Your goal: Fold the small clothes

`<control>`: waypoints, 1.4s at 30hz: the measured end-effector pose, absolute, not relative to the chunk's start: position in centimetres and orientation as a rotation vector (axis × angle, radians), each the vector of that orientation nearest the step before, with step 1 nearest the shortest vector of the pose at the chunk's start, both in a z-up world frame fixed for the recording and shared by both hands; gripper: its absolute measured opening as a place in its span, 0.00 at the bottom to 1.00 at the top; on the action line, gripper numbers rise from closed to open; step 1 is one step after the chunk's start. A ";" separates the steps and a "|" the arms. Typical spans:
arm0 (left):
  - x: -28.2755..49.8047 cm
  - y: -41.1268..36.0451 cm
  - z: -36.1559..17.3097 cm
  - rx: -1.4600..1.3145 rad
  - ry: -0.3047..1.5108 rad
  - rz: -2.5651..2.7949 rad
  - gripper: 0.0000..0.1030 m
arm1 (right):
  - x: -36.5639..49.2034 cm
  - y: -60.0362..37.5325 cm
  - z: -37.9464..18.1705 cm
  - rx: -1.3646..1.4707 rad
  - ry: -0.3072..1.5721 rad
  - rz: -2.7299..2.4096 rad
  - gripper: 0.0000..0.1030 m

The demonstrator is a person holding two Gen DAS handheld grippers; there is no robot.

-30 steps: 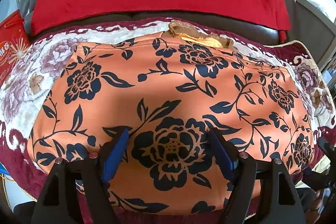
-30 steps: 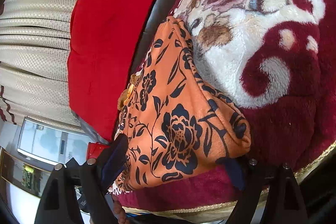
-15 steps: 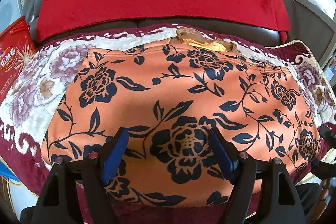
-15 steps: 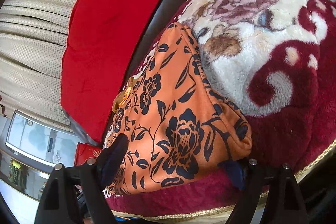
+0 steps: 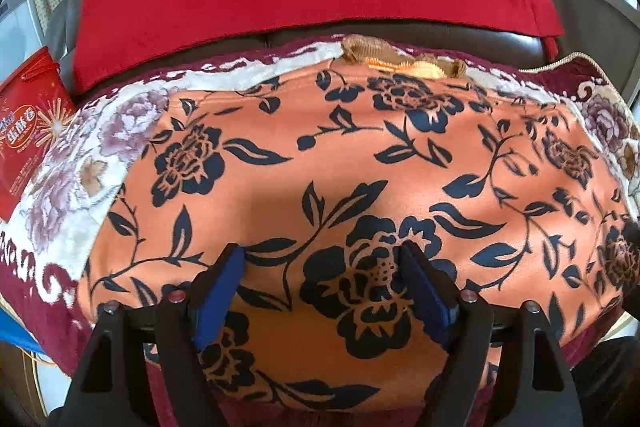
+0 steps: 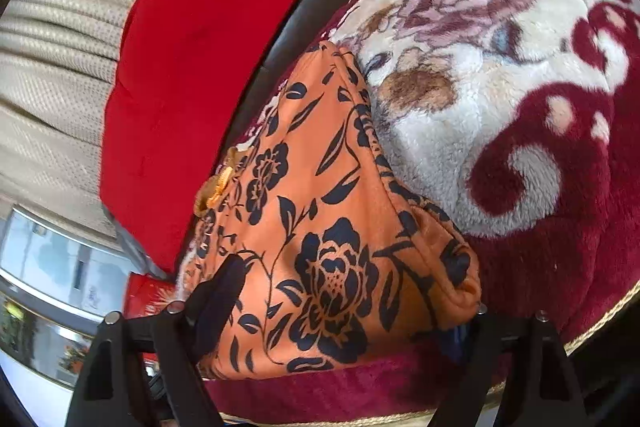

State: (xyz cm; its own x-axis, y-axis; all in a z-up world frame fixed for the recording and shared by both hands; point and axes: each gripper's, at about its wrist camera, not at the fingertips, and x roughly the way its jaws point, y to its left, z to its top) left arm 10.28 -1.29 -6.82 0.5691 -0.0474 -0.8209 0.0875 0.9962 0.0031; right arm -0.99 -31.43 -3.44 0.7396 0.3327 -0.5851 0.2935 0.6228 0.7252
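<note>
Left wrist view: the left gripper (image 5: pixel 320 275) hovers, jaws spread, above the orange black-flowered fleece garment (image 5: pixel 340 167) lying on a maroon floral plush blanket (image 5: pixel 64 187). The right gripper (image 6: pixel 344 291) has its jaws closing around the garment's folded corner, not yet pinching.

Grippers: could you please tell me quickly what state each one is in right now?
Left gripper: open above the orange garment, gripping nothing.
Right gripper: jaws closing around the garment's corner, not yet clamped on it.
</note>
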 end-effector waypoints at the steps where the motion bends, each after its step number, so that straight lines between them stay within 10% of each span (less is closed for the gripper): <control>1: 10.2 -1.2 -6.3 0.034 0.956 -0.083 0.79 | -0.8 -31.2 -3.3 0.887 0.780 0.008 0.66; 11: 10.6 -1.1 -7.6 0.020 0.987 -0.117 0.81 | 0.3 -30.4 -3.0 0.817 0.807 -0.042 0.65; 12: 10.7 -0.8 -7.4 0.005 0.997 -0.131 0.81 | 0.6 -30.2 -2.8 0.784 0.809 -0.043 0.60; 13: 10.7 -0.3 -7.1 -0.018 1.001 -0.149 0.80 | 0.9 -29.8 -2.4 0.739 0.806 -0.043 0.18; 14: 10.6 0.4 -6.8 -0.050 1.001 -0.168 0.80 | 1.4 -29.5 -2.0 0.711 0.811 -0.038 0.14; 25: 4.9 21.3 -1.9 -0.547 0.753 0.090 0.79 | 4.0 -12.7 12.2 0.187 0.603 0.105 0.13; 33: 2.2 28.4 -5.5 -0.638 0.793 0.210 0.79 | 7.8 5.0 9.0 -0.094 0.709 0.325 0.13; 38: 2.3 28.1 -5.8 -0.621 0.802 0.173 0.79 | 10.4 10.9 -0.1 -0.280 0.891 0.272 0.23; 42: 2.5 27.6 -5.8 -0.635 0.812 0.127 0.79 | 8.6 11.4 0.1 -0.256 0.823 0.367 0.77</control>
